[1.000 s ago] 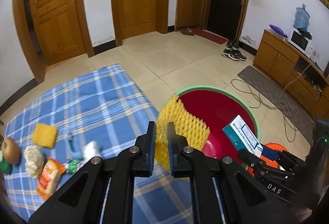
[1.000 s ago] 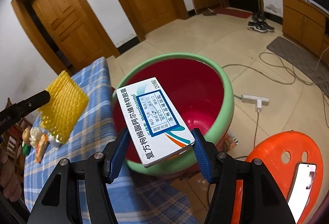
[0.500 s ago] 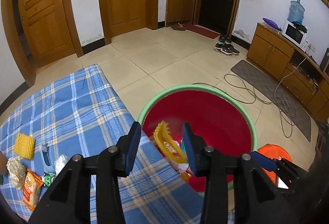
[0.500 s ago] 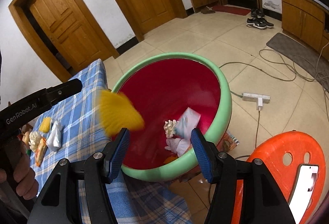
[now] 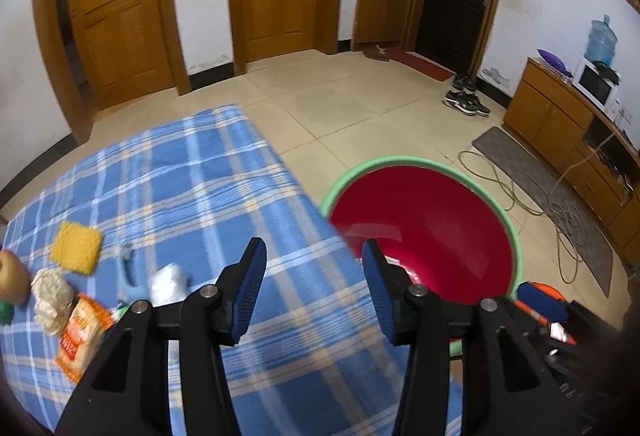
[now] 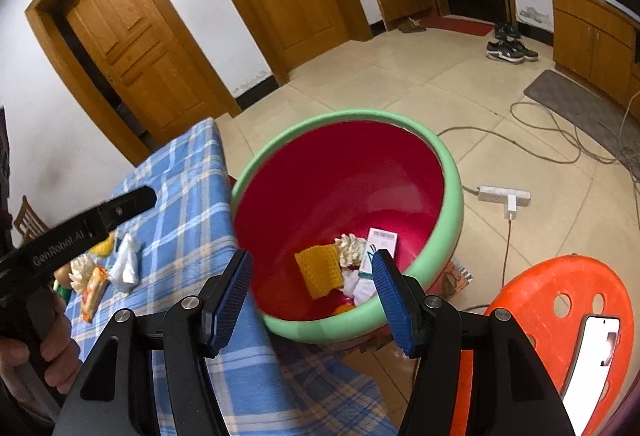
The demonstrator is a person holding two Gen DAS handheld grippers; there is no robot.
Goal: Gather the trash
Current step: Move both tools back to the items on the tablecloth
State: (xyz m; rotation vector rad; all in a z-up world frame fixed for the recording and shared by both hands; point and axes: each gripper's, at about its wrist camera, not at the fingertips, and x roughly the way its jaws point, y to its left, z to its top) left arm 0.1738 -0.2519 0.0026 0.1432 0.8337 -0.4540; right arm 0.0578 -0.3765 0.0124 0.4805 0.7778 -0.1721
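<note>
From my left claw's camera, my left claw [image 5: 312, 292] has nothing in it and its jaws are opening wider. It hangs over the blue checked cloth [image 5: 192, 188], right by the edge next to the red tub [image 5: 432, 228]. More trash waits on the cloth, off to the left: a yellow foam net [image 5: 76, 247], a white crumpled wrapper [image 5: 169, 282], a pale puffy bit [image 5: 50, 296] and an orange snack bag [image 5: 80, 336].

From my right claw's camera, my right claw [image 6: 312, 296] is wide open too and holds nothing. It sits above the near rim of the tub. Down in the tub I see another yellow net [image 6: 319, 270], a white box [image 6: 378, 246] and some white scraps [image 6: 352, 250].

I think the next job is to fetch another piece from the cloth. To do it well, I should swing my left claw over one piece, keep the jaws open until it sits between them, then pinch softly, since these things squash easily. The white wrapper is nearest, so it makes a good pick
</note>
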